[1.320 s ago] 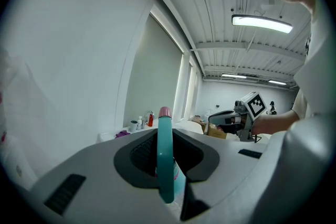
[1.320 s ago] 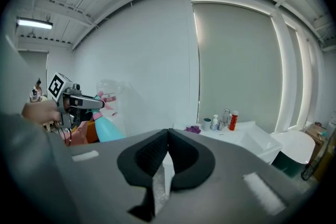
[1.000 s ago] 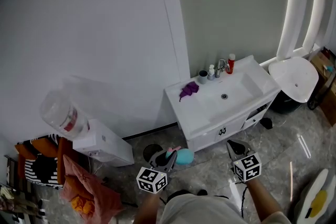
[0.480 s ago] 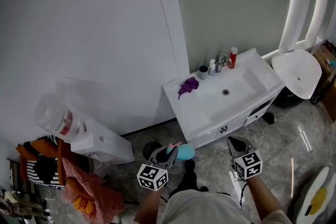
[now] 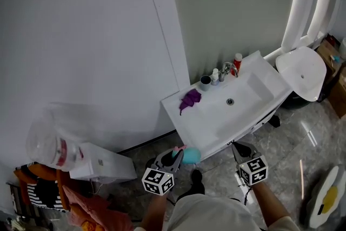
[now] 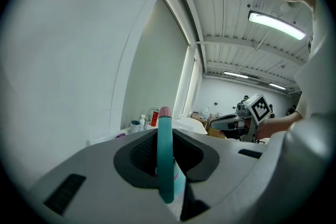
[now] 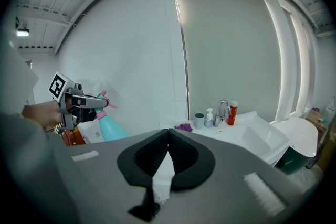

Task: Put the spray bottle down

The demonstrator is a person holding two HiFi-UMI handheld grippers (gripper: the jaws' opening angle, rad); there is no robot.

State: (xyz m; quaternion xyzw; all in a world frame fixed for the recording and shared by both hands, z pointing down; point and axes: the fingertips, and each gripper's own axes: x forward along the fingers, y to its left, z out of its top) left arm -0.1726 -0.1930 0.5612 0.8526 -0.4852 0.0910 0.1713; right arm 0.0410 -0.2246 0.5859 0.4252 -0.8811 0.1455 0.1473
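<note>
A teal spray bottle (image 5: pixel 190 156) with a pink nozzle is held upright in my left gripper (image 5: pixel 174 155), whose jaws are shut on its neck. It hangs just before the front edge of the white sink vanity (image 5: pixel 212 126). In the left gripper view the bottle (image 6: pixel 165 165) fills the gap between the jaws. My right gripper (image 5: pixel 241 147) is level with it to the right, also in front of the vanity. Its jaws (image 7: pixel 168 132) meet at the tips on a white cloth (image 7: pixel 164 176). The right gripper view shows the bottle (image 7: pixel 109 126) at the left.
On the vanity top lie a purple cloth (image 5: pixel 189 99), a grey cup (image 5: pixel 205 83), a small white bottle (image 5: pixel 215 75), a faucet (image 5: pixel 226 69) and a red bottle (image 5: pixel 237 64). A water dispenser with a jug (image 5: pixel 51 140) stands at the left, a white toilet (image 5: pixel 301 73) at the right.
Both grippers have moved forward to the vanity, which now reaches down to them in the head view. The bottle stays in the left jaws.
</note>
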